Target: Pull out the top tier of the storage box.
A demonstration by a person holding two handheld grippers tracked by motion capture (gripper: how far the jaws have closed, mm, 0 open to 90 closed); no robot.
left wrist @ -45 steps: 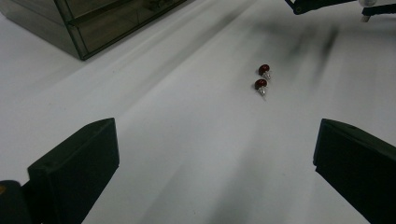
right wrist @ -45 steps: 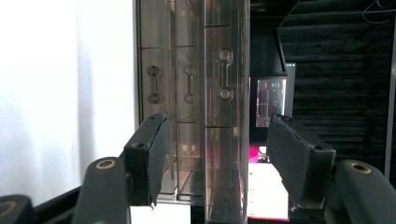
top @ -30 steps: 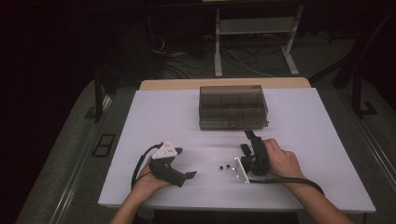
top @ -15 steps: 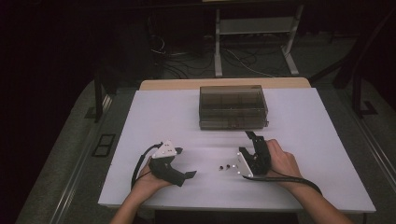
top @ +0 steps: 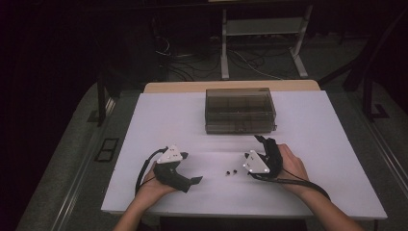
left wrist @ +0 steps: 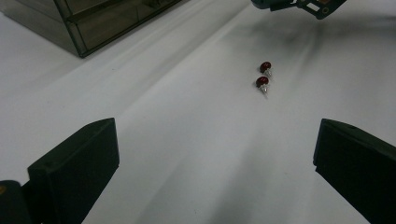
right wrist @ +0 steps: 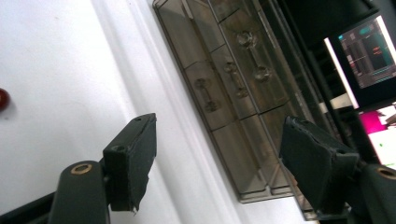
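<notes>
Two small red-headed studs (top: pixel 231 172) lie side by side on the white table (top: pixel 159 120), between my two grippers. In the left gripper view the studs (left wrist: pixel 264 74) rest ahead and a little right of the jaws. My left gripper (top: pixel 196 180) lies near the front edge, pointing right, open and empty (left wrist: pixel 215 154). My right gripper (top: pixel 265 141) lies right of the studs, pointing at a smoky clear drawer box (top: pixel 239 109). It is open with nothing between its jaws (right wrist: pixel 217 140). The box's drawers (right wrist: pixel 233 84) lie ahead of them, and one stud (right wrist: pixel 2 99) shows at the left edge.
The drawer box (left wrist: pixel 93 23) stands at the table's back middle. Lit screens (right wrist: pixel 369 46) show beyond the table. A metal stand (top: pixel 262 29) and cables lie on the dark floor behind. Bare table surface spreads left and right of the box.
The right hand has rolled slightly, so its grey plate sits a little higher and closer to the box. The left gripper and the studs have not moved.
</notes>
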